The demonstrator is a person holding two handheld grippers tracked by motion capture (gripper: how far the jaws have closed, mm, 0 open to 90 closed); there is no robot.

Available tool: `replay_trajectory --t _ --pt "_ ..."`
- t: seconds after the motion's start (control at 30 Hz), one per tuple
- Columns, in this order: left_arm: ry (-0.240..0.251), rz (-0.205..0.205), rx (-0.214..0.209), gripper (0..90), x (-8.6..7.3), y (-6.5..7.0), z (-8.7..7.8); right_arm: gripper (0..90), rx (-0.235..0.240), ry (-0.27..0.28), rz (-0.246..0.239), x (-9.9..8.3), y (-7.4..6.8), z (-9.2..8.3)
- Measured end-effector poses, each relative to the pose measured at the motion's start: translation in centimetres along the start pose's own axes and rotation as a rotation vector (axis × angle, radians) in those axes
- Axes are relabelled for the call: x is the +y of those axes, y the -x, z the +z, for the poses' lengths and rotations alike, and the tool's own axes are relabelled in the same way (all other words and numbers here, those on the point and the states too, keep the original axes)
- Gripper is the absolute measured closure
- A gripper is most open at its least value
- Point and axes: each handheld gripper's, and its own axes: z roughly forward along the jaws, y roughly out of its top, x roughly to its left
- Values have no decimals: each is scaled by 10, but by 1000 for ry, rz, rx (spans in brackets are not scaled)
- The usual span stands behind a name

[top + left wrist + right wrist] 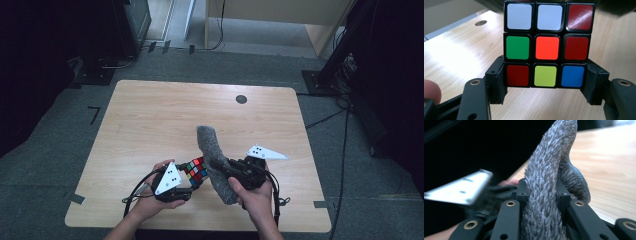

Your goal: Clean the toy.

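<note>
Nearest the high camera, two hands come in from the table's near edge, each holding a gripper. Left gripper [545, 75] has its jaws closed on a scrambled puzzle cube [546, 45], the pads pressing the two sides of the bottom row so the cube stands up between them. In the left gripper view the facing side reads white, white, dark red along the top, green, orange, dark red in the middle, and red, yellow-green, blue at the bottom.

Right gripper [541, 192] is clamped tight on a grey fuzzy cloth [549, 170], which is bunched into a thick strip between the jaws. From the high view the cloth [212, 160] runs lengthwise away from the person and slightly leftward, one end rising above the jaws toward the table's middle and the other end hanging down beside the right hand [255, 197].

Just left of the cloth sits the cube [196, 171], touching it or nearly so; contact cannot be told. Left hand [150, 197] is close beside it.

Both grippers work near the front edge of the wooden table [150, 115]. Bare wood stretches behind them to the far edge, where a small dark round hole [241, 99] sits.
</note>
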Motion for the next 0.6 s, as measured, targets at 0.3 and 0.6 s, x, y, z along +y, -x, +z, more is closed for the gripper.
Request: replay_trajectory --t 0.3,0.6 --pt "96 -10 -16 343 8 -3 -14 726 -61 -24 16 -12 10 10" --pt "58 -2 12 343 6 -2 -10 718 -179 -13 -26 -11 12 2"
